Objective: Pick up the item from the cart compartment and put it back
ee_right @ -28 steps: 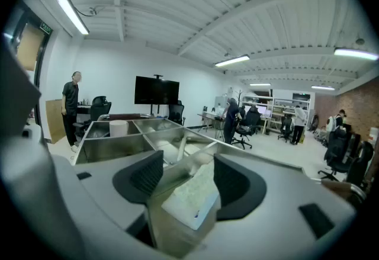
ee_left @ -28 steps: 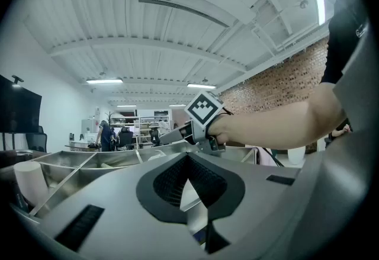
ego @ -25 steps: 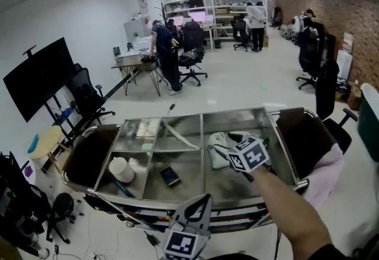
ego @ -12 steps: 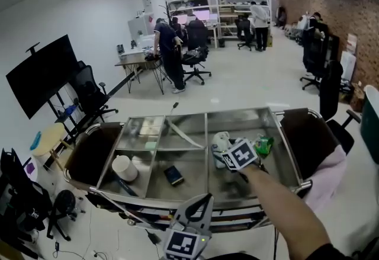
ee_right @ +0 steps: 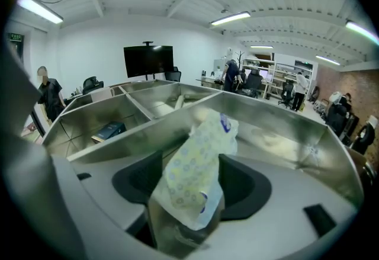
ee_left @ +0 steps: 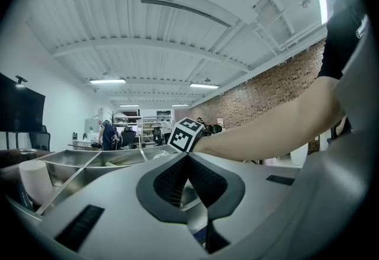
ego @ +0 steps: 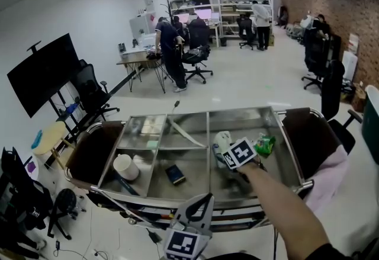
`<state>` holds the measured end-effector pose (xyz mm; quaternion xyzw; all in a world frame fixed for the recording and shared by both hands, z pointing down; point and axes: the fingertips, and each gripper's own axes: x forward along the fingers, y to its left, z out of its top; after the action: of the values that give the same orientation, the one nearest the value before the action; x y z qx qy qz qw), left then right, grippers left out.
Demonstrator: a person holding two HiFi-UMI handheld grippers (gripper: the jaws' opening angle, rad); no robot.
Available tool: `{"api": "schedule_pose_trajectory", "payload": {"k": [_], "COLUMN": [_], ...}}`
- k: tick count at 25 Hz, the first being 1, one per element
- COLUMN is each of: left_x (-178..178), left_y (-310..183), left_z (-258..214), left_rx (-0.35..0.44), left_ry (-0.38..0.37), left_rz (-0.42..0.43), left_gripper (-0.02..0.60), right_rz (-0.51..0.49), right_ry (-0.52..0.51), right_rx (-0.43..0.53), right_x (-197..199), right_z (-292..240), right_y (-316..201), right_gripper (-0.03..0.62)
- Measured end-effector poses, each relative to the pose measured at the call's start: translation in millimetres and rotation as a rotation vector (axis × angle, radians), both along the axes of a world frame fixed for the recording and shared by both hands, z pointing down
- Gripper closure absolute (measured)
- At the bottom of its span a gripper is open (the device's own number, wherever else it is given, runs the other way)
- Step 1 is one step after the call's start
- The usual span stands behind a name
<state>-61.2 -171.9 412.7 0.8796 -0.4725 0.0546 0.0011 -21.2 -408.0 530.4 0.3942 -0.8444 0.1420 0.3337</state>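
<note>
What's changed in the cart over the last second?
The right gripper slid slightly left in the right compartment, uncovering a green pack. Its jaws now clamp the pale packet; whether it already held it a second ago can't be told. The left gripper, shut, the cup and the book stayed put.

Left gripper (ego: 204, 199) — cut by head view's edge.

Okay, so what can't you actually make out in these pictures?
Head view: tips of the right tongs, hidden under their marker cube and the patterned soft pack they grip.
Right gripper view: the pack's print, blurred.
Head view: the green item beside the cube, too small to name.
Head view: the dark book, cover too small to read.
</note>
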Motion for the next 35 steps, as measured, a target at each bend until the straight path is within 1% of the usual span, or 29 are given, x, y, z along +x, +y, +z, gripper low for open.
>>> {"api": "schedule_pose_trajectory", "payload": {"k": [1, 2, 3, 5, 8, 17, 22, 25, 30, 32, 35], "left_x": [0, 0, 0, 1, 0, 3, 2, 0, 4, 7, 9], "left_y": [0, 0, 0, 0, -1, -3, -4, -5, -4, -3, -1], "left_z": [0, 1, 1, 2, 2, 3, 0, 0, 0, -1, -1], "left_rx": [-0.001, -0.001, -0.001, -0.003, -0.004, -0.001, 0.002, 0.002, 0.006, 0.007, 0.006], "left_ry": [0.0, 0.0, 0.0, 0.001, 0.003, 0.003, 0.008, 0.01, 0.011, 0.014, 0.016], "left_rz": [0.001, 0.002, 0.003, 0.004, 0.003, 0.006, 0.001, -0.003, 0.003, 0.006, 0.014], "left_gripper": [0.581, 0.581, 0.581, 0.581, 0.581, 0.581, 0.581, 0.581, 0.581, 0.581, 0.581], "right_rz": [0.002, 0.006, 0.009, 0.014, 0.013, 0.026, 0.035, 0.029, 0.033, 0.028, 0.007], "right_ry": [0.012, 0.03, 0.048, 0.067, 0.062, 0.015, -0.056, -0.09, -0.153, -0.186, -0.211], "right_rx": [-0.005, -0.006, -0.001, 0.01, -0.011, 0.04, 0.1, 0.143, 0.176, 0.19, 0.239], "right_x": [1, 2, 4, 8, 11, 16, 22, 27, 39, 42, 45], "right_z": [2, 4, 5, 5, 6, -16, -52, -74, -98, -107, -124], "right_y": [0, 0, 0, 0, 3, 4, 14, 24, 44, 59, 90], "right_gripper": [0.335, 0.433, 0.485, 0.569, 0.574, 0.576, 0.576, 0.575, 0.576, 0.575, 0.576]}}
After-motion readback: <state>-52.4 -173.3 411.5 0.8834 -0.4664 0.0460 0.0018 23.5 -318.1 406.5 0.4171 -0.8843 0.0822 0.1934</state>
